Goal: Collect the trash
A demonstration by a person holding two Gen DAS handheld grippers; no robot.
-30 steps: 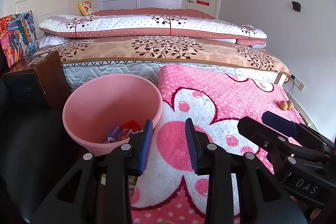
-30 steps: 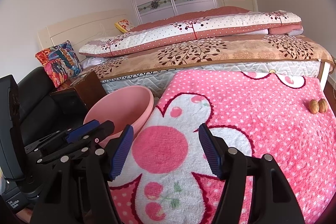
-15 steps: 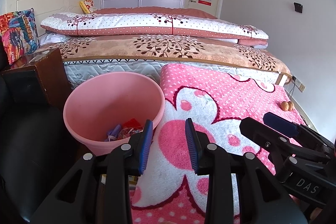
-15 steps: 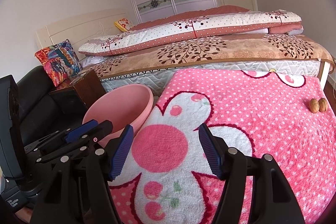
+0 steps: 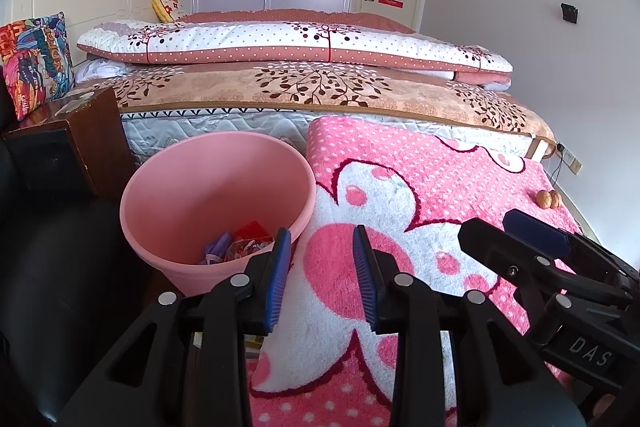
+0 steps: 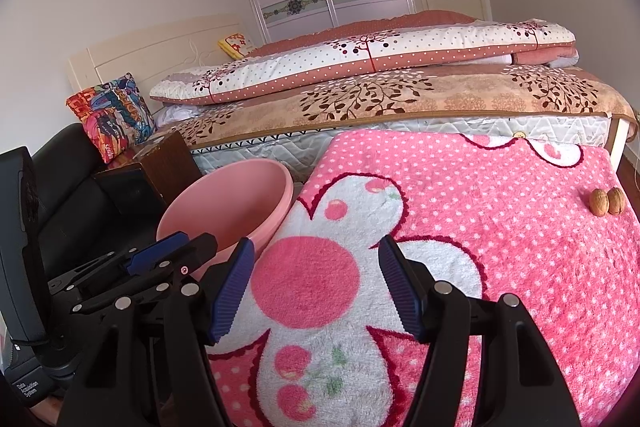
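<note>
Smooth matt plastic bin [image 5: 168,211] – fluffy cloth blanket [image 5: 420,179] – glossy dark wood cabinet [image 5: 96,131].

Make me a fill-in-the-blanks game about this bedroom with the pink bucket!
1. The wrappers lie inside the pink ____.
2. The two ____ sit side by side on the pink blanket.
3. Nothing is between the pads of the left claw, so it is ____.
4. The right claw holds ____.

Missing words: bucket; walnuts; open; nothing
</note>
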